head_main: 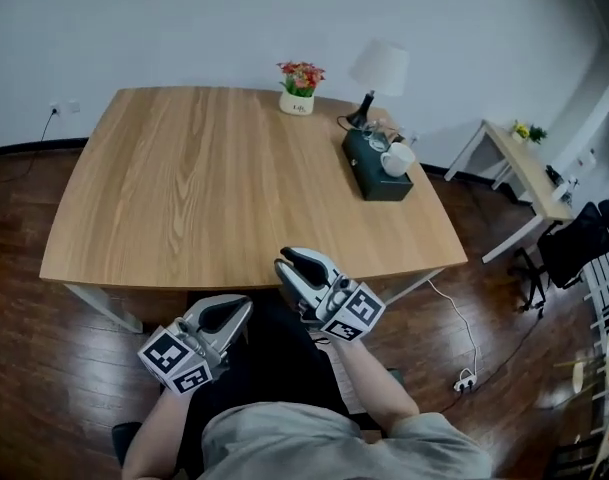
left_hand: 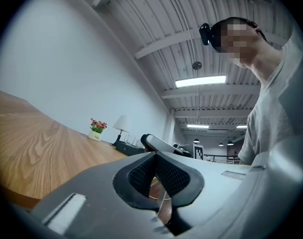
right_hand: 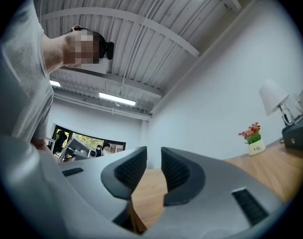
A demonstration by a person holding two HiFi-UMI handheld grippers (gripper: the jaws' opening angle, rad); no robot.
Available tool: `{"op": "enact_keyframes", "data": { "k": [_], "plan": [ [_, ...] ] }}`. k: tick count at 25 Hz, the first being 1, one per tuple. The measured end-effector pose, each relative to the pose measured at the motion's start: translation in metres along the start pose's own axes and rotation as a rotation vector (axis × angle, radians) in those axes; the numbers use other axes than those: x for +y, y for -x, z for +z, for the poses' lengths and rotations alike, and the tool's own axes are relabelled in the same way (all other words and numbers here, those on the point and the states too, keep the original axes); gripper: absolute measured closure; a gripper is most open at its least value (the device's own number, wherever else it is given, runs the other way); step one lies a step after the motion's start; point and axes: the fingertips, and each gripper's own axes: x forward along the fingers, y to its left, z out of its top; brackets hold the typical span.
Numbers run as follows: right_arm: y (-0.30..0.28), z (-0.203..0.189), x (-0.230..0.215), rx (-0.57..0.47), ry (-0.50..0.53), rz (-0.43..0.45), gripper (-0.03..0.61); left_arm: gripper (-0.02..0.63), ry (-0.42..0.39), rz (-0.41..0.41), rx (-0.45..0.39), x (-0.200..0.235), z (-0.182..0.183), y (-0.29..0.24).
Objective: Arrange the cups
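status: looks not started | cups (head_main: pixel 395 158) on dark box (head_main: pixel 368 174), bench (head_main: pixel 214 188) far right | left hand-held gripper (head_main: pixel 238 309) pressed together, empty | right hand-held gripper (head_main: pixel 293 260) slightly spread, empty | both at near edge, well apart from cups

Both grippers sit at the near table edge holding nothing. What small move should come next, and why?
Probably reach the right gripper forward toward the white cup on the dark box at the far right of the table. Its jaws stand slightly apart and empty, and it is the nearer gripper; the left gripper is shut.
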Motion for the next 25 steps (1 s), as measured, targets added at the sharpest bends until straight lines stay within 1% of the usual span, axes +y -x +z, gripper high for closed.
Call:
{"op": "enact_keyframes", "data": {
  "k": [4, 8, 10, 13, 14, 18, 21, 25],
  "plan": [
    [-0.013, 0.023, -0.009, -0.016, 0.060, 0.020, 0.492, 0.614, -0.007, -0.004, 0.001, 0.005, 0.008, -0.019],
    [-0.015, 0.025, -0.015, -0.015, 0.112, 0.009, 0.492, 0.614, -0.040, 0.015, -0.018, 0.014, 0.019, -0.032],
    [-0.010, 0.016, -0.013, 0.005, 0.112, 0.006, 0.492, 0.614, -0.036, 0.018, 0.004, 0.017, 0.010, -0.029],
    [0.000, 0.001, -0.010, 0.038, 0.093, 0.000, 0.492, 0.614, -0.041, 0.016, 0.083, 0.017, -0.010, -0.015],
    [0.001, -0.001, -0.009, 0.044, 0.089, 0.003, 0.492, 0.614, -0.043, 0.023, 0.092, 0.018, -0.010, -0.010],
    [-0.002, -0.004, -0.003, 0.060, 0.095, 0.021, 0.492, 0.614, -0.035, 0.039, 0.059, 0.018, 0.002, -0.004],
    [-0.003, -0.010, 0.005, 0.084, 0.083, 0.039, 0.492, 0.614, 0.012, 0.040, 0.055, 0.018, -0.001, -0.002],
    [-0.007, -0.018, 0.015, 0.113, 0.069, 0.065, 0.492, 0.614, 0.031, 0.050, 0.058, 0.020, -0.002, 0.002]
  ]
}}
